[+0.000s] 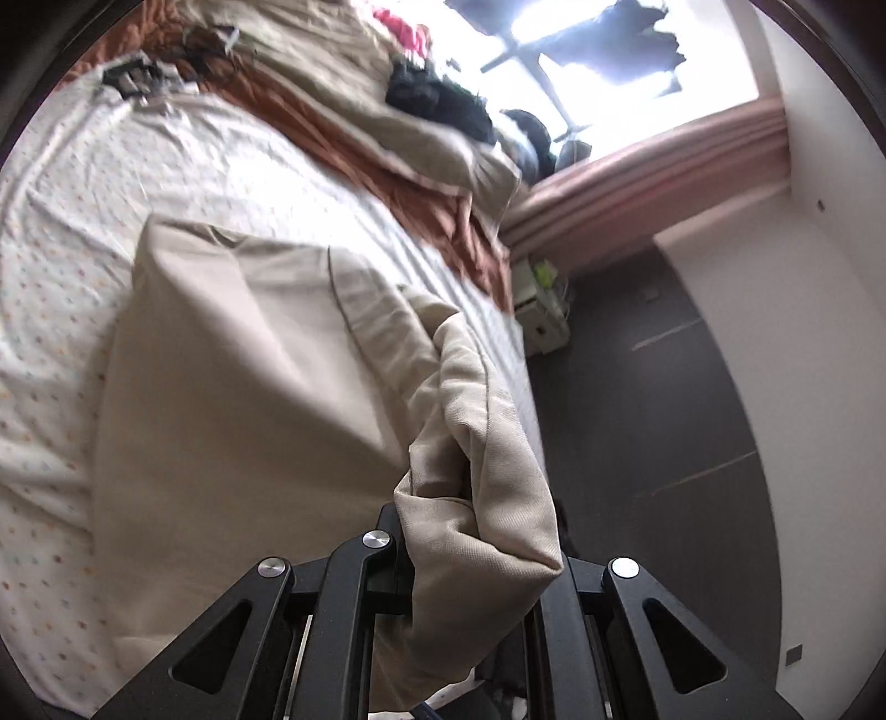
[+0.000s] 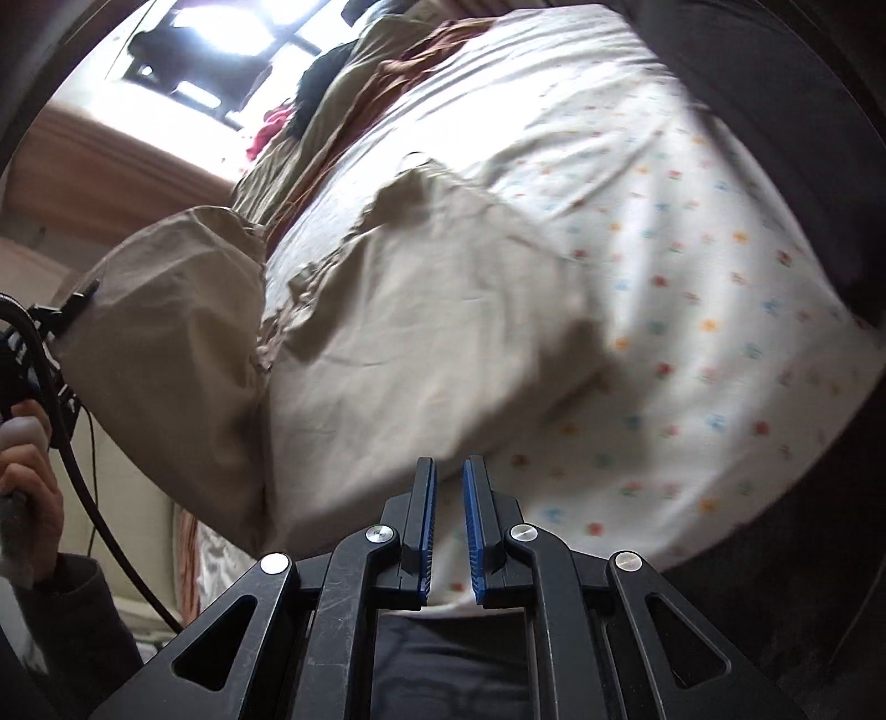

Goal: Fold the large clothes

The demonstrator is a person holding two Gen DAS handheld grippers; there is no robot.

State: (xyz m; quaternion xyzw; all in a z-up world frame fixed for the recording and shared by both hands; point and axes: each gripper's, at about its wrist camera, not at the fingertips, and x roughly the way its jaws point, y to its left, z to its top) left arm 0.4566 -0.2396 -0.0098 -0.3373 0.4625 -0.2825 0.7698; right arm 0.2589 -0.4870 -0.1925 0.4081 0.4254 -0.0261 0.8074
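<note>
A large beige garment (image 1: 238, 387) lies on the bed's dotted white sheet (image 1: 50, 288). My left gripper (image 1: 476, 531) is shut on a bunched edge of it and lifts that edge above the bed's side. In the right wrist view the same garment (image 2: 415, 315) lies flat, with its lifted part (image 2: 166, 343) hanging from the left gripper at the far left. My right gripper (image 2: 448, 482) hovers over the sheet (image 2: 692, 310) just beside the garment's near edge. Its blue-padded jaws stand a narrow gap apart with nothing between them.
A rust-brown and tan blanket (image 1: 387, 160) with dark clothes (image 1: 437, 99) is heaped at the bed's far end under a bright window (image 1: 598, 50). Dark floor (image 1: 653, 443) and a white wall lie beside the bed. A hand and cable (image 2: 33, 443) are at left.
</note>
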